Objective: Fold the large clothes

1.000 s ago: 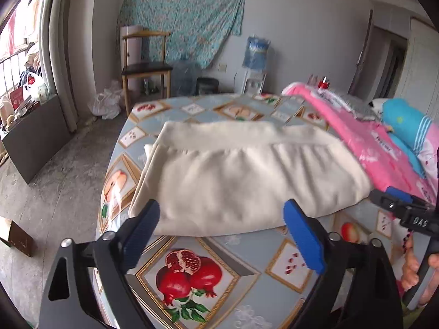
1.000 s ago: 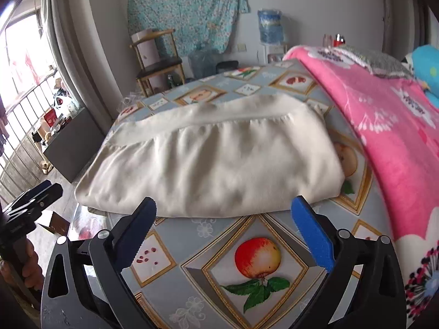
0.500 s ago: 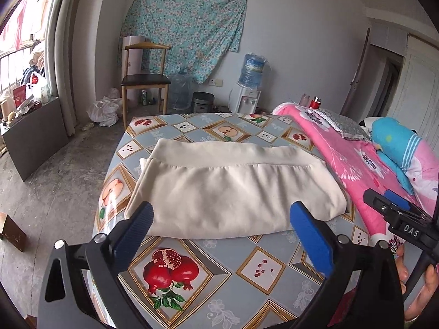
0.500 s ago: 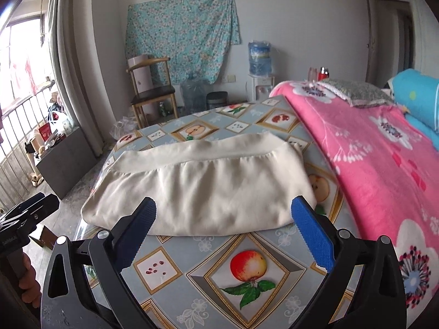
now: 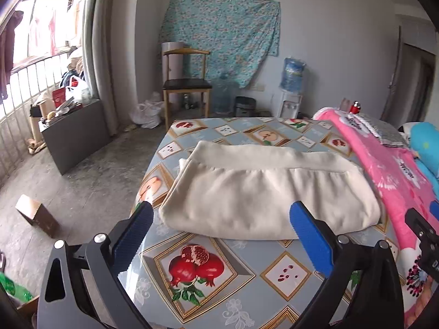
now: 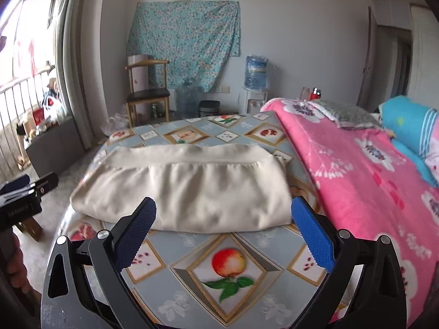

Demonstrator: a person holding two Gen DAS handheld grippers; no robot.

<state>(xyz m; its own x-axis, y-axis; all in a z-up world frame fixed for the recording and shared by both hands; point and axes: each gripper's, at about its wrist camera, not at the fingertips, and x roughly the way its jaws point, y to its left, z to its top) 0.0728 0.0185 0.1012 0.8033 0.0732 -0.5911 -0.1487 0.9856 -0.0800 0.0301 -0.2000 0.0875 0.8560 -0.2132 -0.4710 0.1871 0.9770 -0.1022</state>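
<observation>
On the bed [image 5: 241, 274], over its fruit-print cover, lies one cream garment [image 5: 269, 192], folded into a long bundle. Its long axis runs across the bed, side to side in both views, parallel to the near edge. The ribbed band lies along the far long side; the smooth fold faces the near edge. In the right wrist view the garment [image 6: 186, 189] sits just back from that edge, its right end just beside the one pink blanket [image 6: 370, 181] that covers the bed's right side.

There are two hand-held grippers. The left hand-held gripper [image 5: 219, 235] hangs over the near edge with its blue pads wide apart, gripping nothing; the garment's near fold shows between the pads, apart from them. The right hand-held gripper [image 6: 223, 233] is likewise spread wide and empty, over the apple panel of the cover. Each shows at the margin of the other's view.

Behind the bed stand one wooden chair [image 5: 186, 85], one water dispenser [image 6: 256, 82] and one floral cloth [image 5: 222, 33] on the wall. One cardboard box [image 5: 37, 215] lies on the floor at left.
</observation>
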